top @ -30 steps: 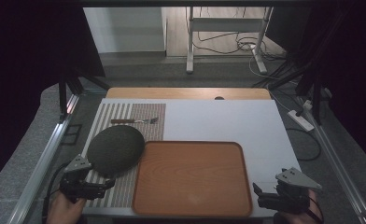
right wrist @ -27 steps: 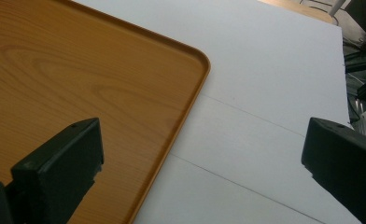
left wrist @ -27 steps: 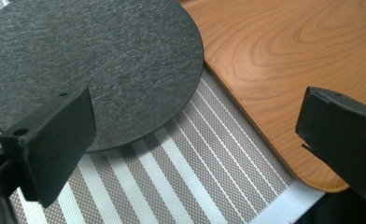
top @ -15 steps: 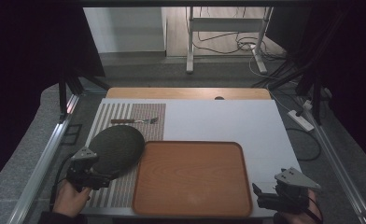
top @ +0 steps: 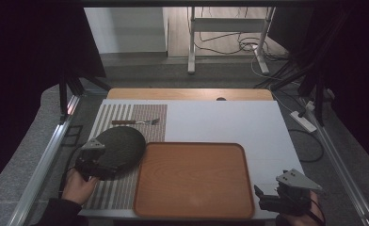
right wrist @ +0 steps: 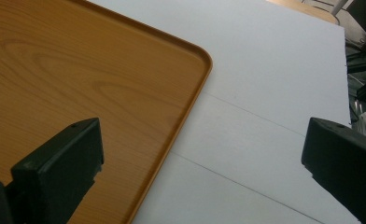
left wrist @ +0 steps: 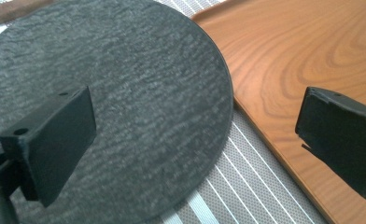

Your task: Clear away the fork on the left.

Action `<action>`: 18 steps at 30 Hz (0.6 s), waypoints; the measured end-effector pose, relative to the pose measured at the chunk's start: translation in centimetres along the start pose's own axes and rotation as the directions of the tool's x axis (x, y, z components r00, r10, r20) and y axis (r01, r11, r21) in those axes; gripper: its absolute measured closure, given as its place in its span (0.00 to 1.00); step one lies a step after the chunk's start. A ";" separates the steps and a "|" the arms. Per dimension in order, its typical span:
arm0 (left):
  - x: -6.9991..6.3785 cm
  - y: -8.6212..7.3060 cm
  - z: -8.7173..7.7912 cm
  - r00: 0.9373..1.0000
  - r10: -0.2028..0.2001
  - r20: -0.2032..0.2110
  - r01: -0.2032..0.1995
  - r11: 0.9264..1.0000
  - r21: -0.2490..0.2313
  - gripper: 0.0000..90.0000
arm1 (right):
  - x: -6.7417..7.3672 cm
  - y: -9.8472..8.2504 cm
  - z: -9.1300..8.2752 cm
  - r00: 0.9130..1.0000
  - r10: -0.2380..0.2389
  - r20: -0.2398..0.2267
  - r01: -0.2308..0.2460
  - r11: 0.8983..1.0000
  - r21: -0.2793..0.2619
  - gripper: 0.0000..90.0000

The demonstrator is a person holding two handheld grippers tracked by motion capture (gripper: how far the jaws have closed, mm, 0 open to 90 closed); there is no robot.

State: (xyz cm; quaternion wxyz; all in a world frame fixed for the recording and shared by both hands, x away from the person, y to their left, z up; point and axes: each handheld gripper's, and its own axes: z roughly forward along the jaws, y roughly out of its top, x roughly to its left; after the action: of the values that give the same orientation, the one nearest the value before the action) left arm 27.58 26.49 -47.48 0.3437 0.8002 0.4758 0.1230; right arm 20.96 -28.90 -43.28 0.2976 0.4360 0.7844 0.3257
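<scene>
The left gripper [top: 99,162], wide open over the round dark plate [top: 121,149], should pinch its thin edge, since it looks stiff, heavy and breakable.

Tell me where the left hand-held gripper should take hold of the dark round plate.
Probably the near-left rim of the dark round plate, approached low from the person's side. It lies flat and thin on the striped mat, and the left hand-held gripper already hangs open there.

The round dark slate plate [top: 120,149] lies just left of the rectangular wooden tray [top: 194,179]; the wooden-handled fork [top: 134,122] lies behind that plate.
</scene>
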 end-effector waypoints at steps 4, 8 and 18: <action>0.6 0.6 0.7 1.000 0.000 0.000 0.000 1.000 -0.003 0.00 | 0.0 0.0 0.0 1.000 -0.001 0.003 0.001 1.000 0.002 0.00; 1.0 1.2 1.4 1.000 0.007 0.003 -0.007 1.000 0.000 0.00 | 0.0 0.0 0.0 1.000 0.001 0.001 -0.001 1.000 0.003 0.00; 2.2 3.2 3.6 1.000 0.011 0.015 -0.011 1.000 0.027 0.00 | 0.0 0.0 0.0 1.000 0.000 0.002 0.000 1.000 0.005 0.00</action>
State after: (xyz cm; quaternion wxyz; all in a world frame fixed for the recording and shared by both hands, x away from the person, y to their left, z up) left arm 32.81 25.79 -48.26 0.3358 0.8083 0.4704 0.1125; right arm 20.99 -28.89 -43.30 0.2971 0.4372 0.7849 0.3234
